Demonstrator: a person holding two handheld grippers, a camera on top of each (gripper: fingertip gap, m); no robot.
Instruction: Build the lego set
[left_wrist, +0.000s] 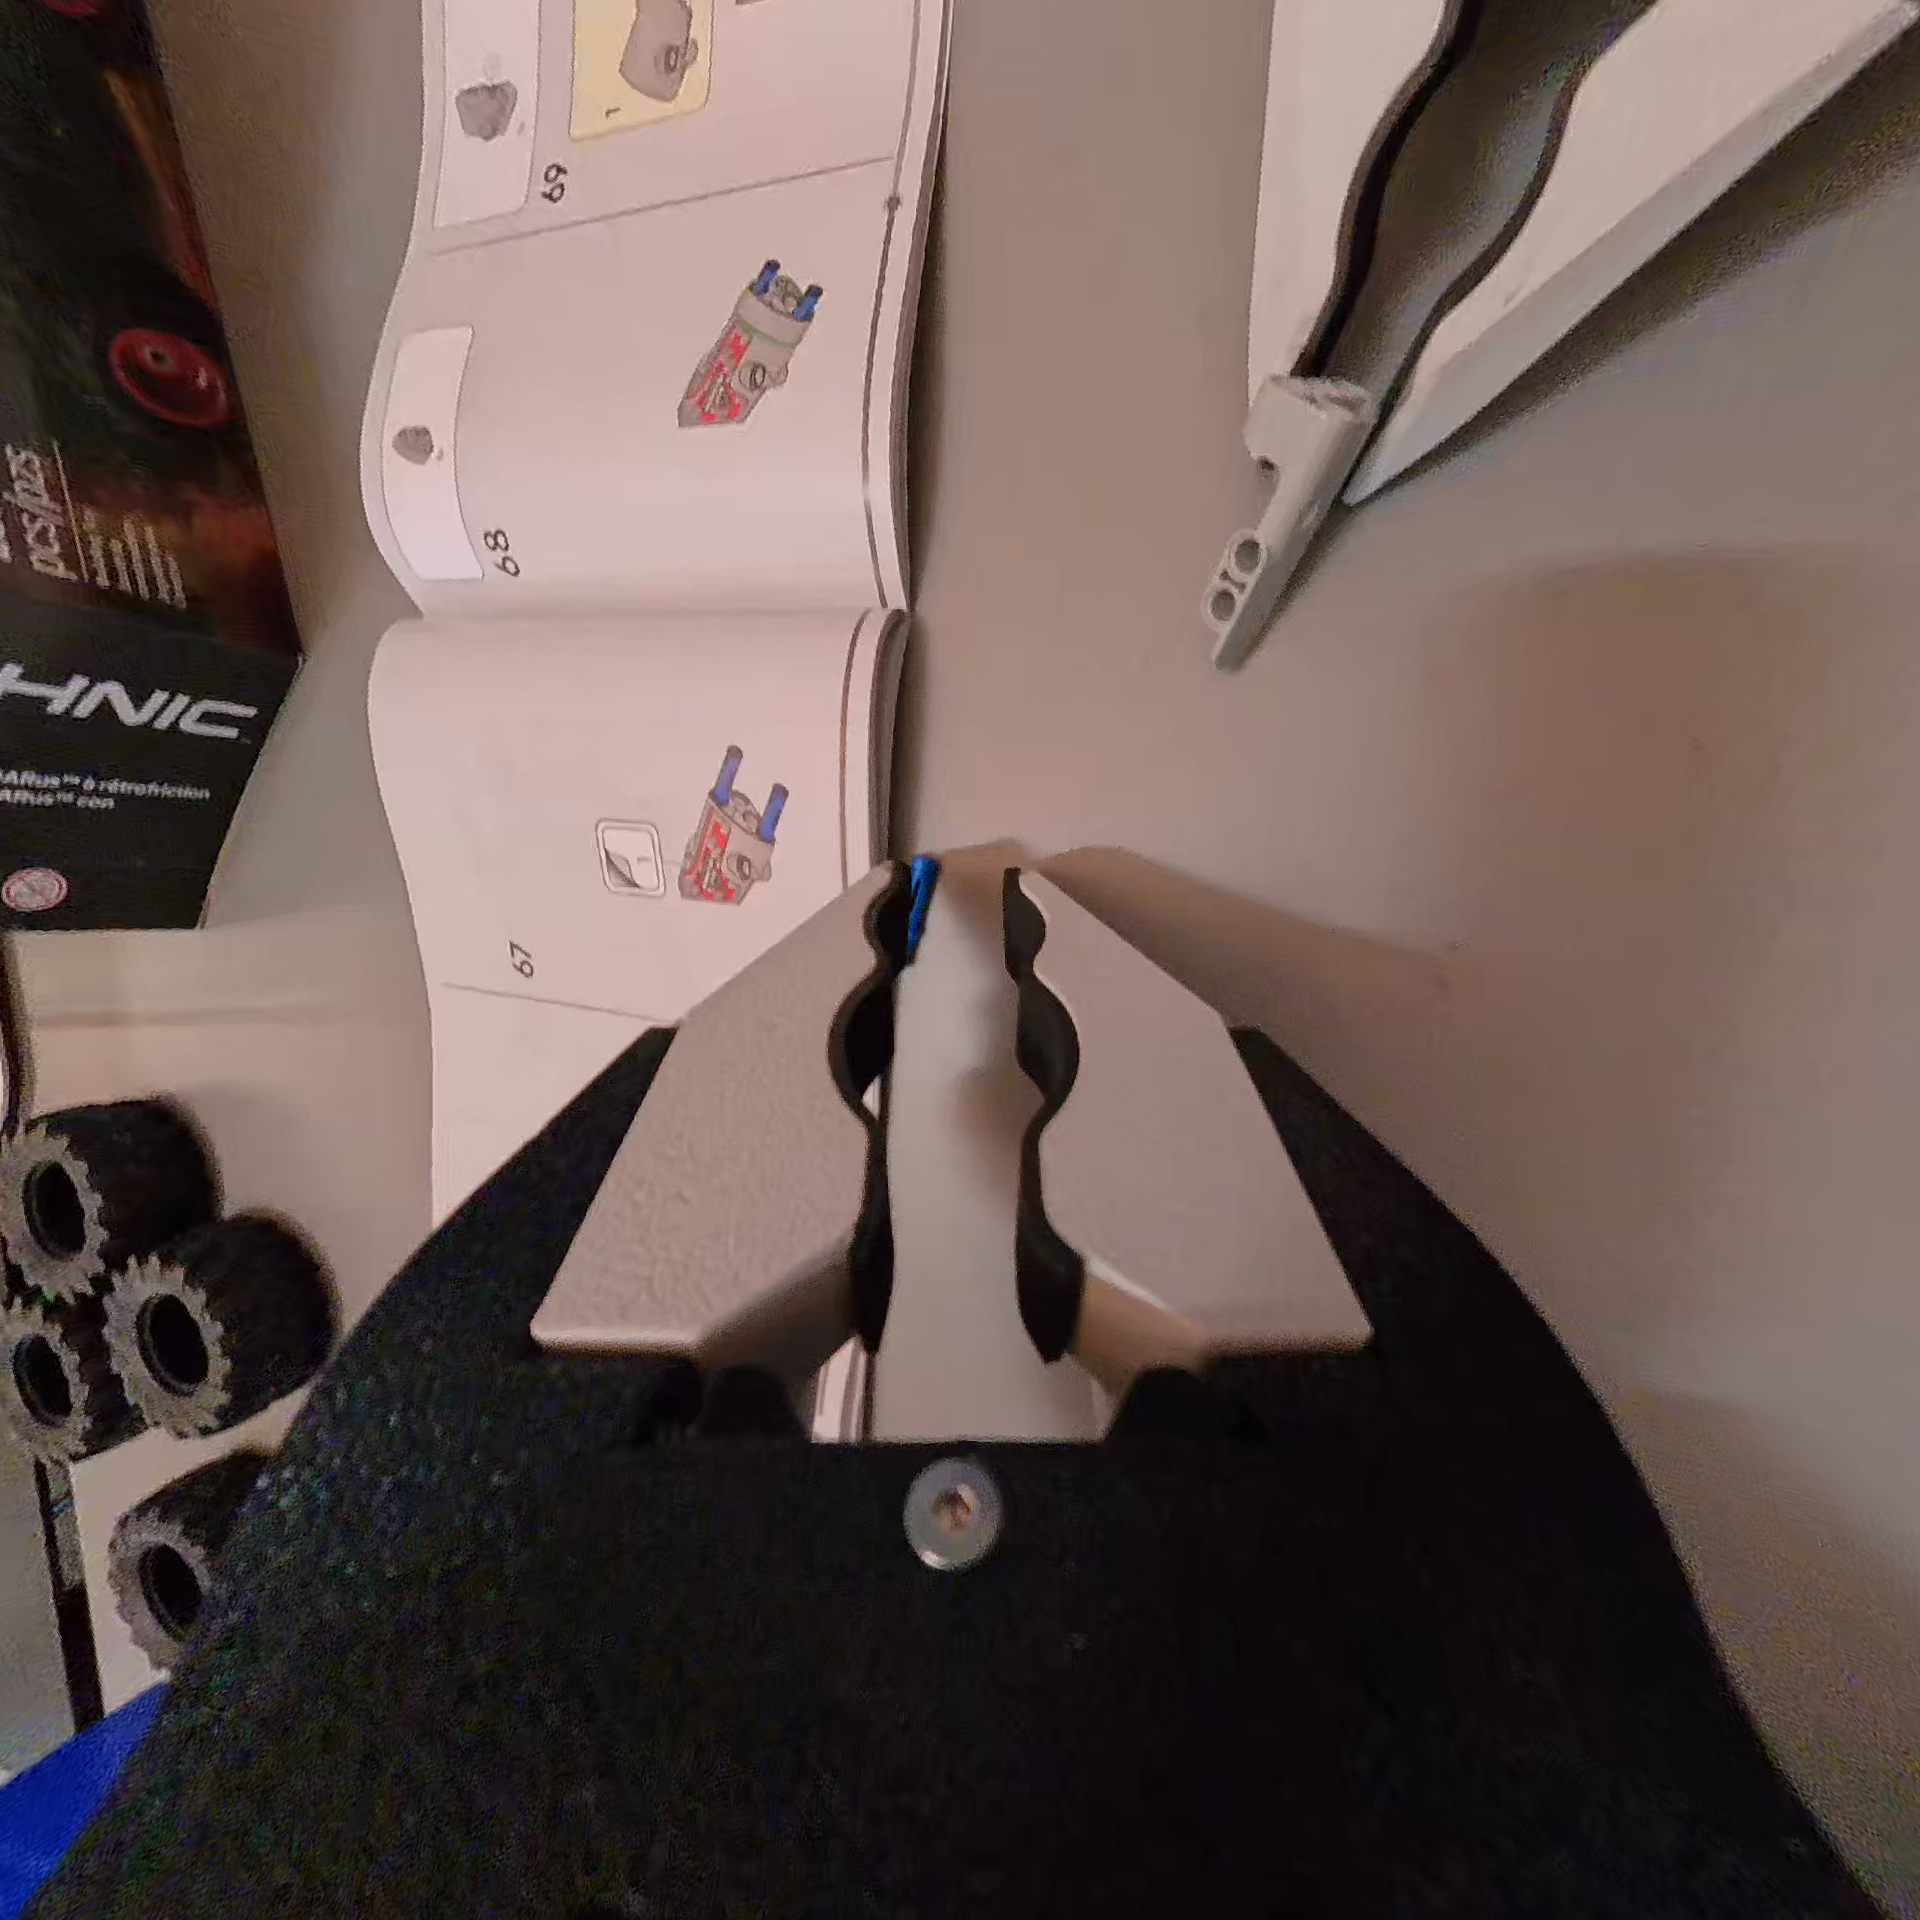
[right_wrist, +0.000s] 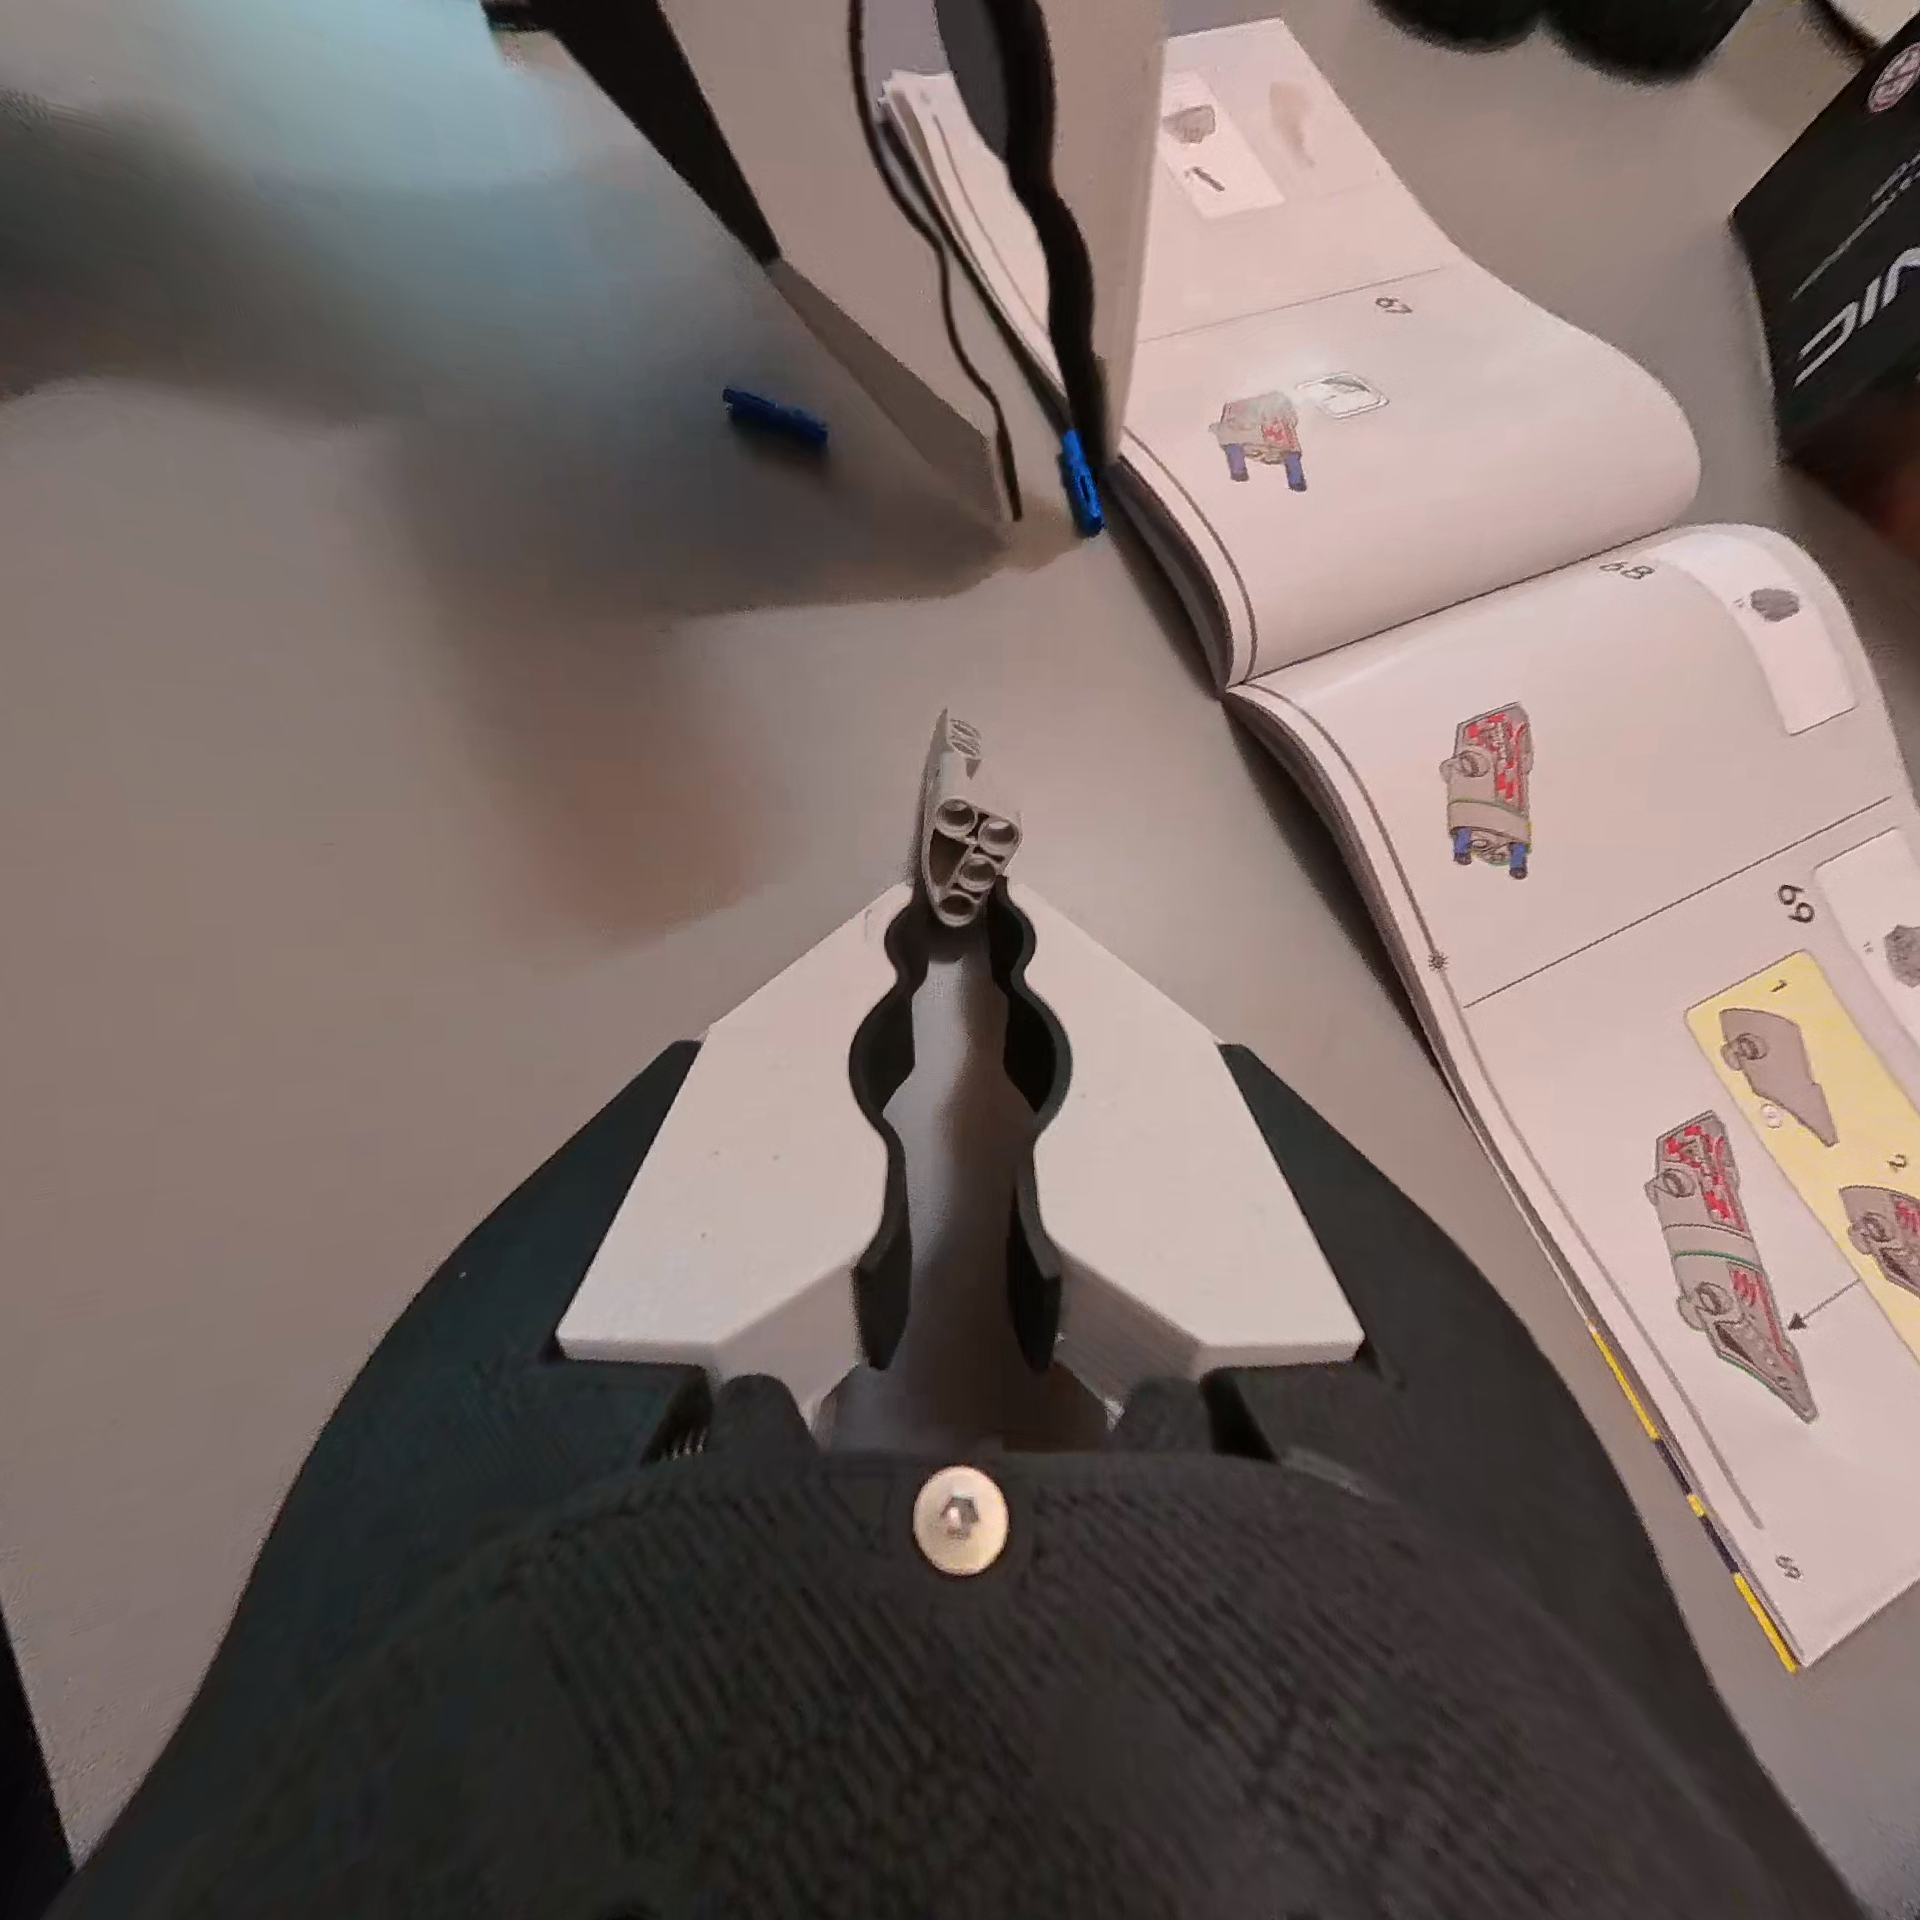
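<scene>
Left fingers (left_wrist: 961, 883) stand a little apart, a blue pin (left_wrist: 921, 902) clinging to one tip, upright over the table (left_wrist: 1558, 831). At my two o'clock, right fingers (right_wrist: 961, 896) clamp the grey beam (right_wrist: 964, 831), holes facing me.

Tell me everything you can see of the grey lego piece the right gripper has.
The grey plastic lego panel piece is long and tapers to a thin far tip, with round pin holes clustered at its thick end. The right gripper pinches that thick end between its fingertips, and the piece juts forward above the grey table.
</scene>
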